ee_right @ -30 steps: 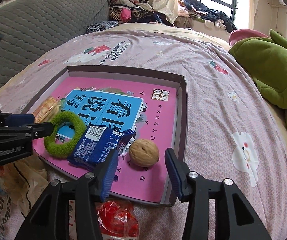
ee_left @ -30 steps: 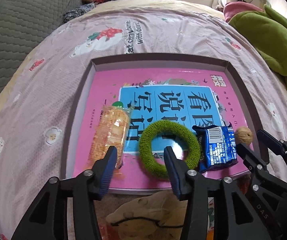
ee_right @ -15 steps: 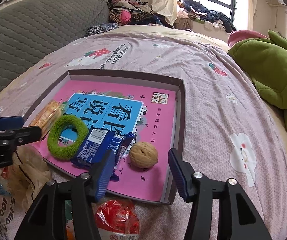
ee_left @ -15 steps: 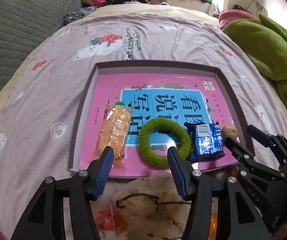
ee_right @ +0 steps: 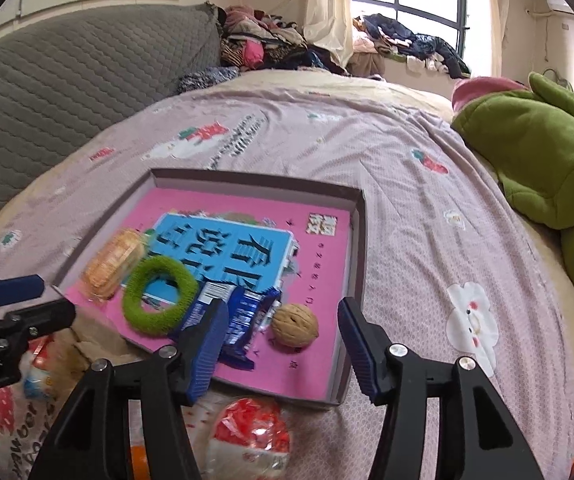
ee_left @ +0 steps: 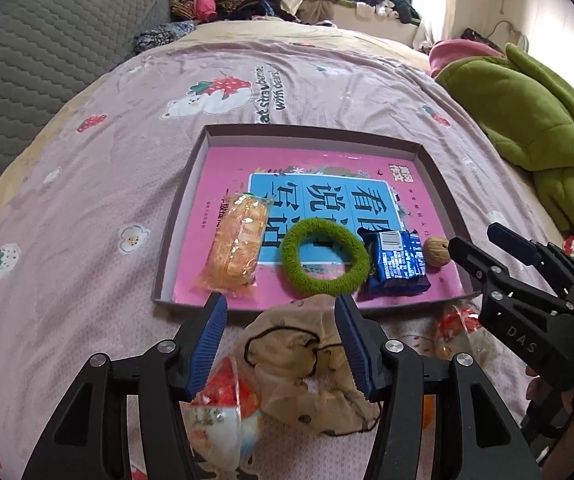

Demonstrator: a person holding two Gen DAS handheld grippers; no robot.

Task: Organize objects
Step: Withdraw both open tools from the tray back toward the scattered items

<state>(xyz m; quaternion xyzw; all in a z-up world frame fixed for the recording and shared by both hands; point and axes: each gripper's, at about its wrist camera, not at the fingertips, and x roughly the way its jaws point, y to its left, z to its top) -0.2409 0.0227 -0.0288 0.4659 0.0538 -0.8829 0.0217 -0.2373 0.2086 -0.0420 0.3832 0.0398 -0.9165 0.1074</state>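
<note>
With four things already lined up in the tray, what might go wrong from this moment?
1. The walnut is round and lies loose beside the blue packet; a bump to the tray on the soft bedspread may set it rolling.
2. The left gripper hangs open over the beige drawstring pouch and a red-and-white wrapped snack; closing here may catch the wrong one.
3. The right gripper, its jaws opening and empty, is near the tray's rim and may knock it.

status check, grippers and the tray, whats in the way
Left gripper open, empty; right gripper opening, empty. Tray holds cracker pack, green ring, blue packet, walnut. Beige pouch before tray.
</note>
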